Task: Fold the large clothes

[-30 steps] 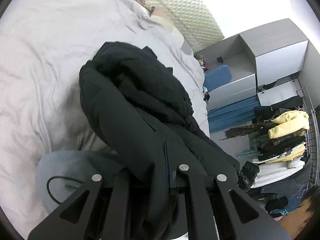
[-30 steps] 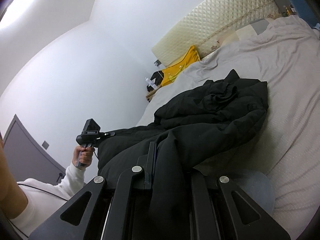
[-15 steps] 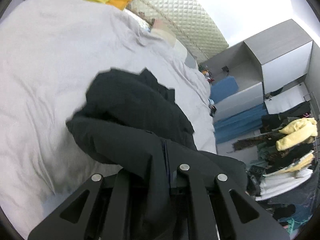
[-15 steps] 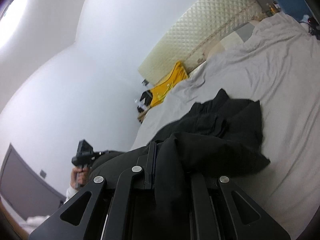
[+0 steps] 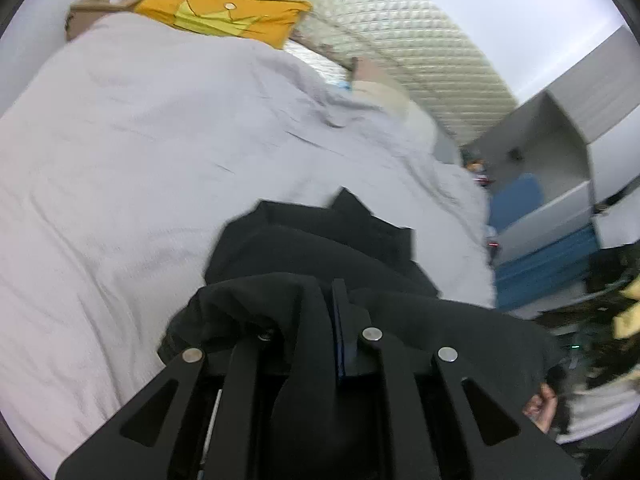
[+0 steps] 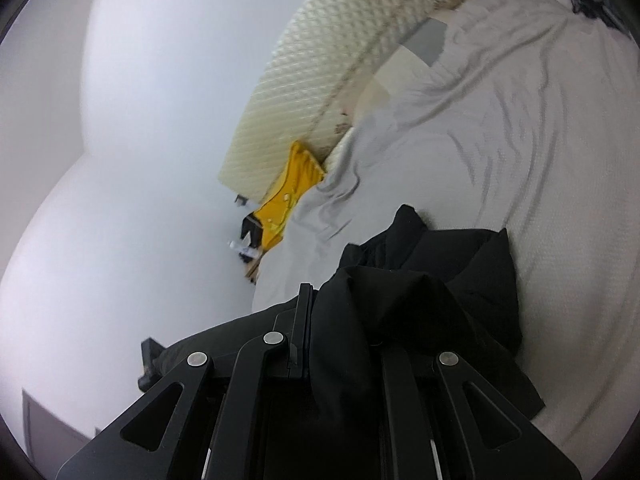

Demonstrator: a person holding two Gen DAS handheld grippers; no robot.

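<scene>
left gripper (image 5: 320,312): clamped on black coat (image 5: 320,248) | right gripper (image 6: 332,316): clamped on coat too | coat hung bunched over grey bed (image 5: 140,140)

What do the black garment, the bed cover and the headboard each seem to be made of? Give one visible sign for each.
Black garment: matte woven cloth, probably a thick coat; it bunches in bulky folds with no shine.
Bed cover: soft pale grey fabric, perhaps cotton; fine creases, slightly textured surface.
Headboard: cream padded upholstery, material unclear; quilted diamond pattern with a slight sheen.
</scene>
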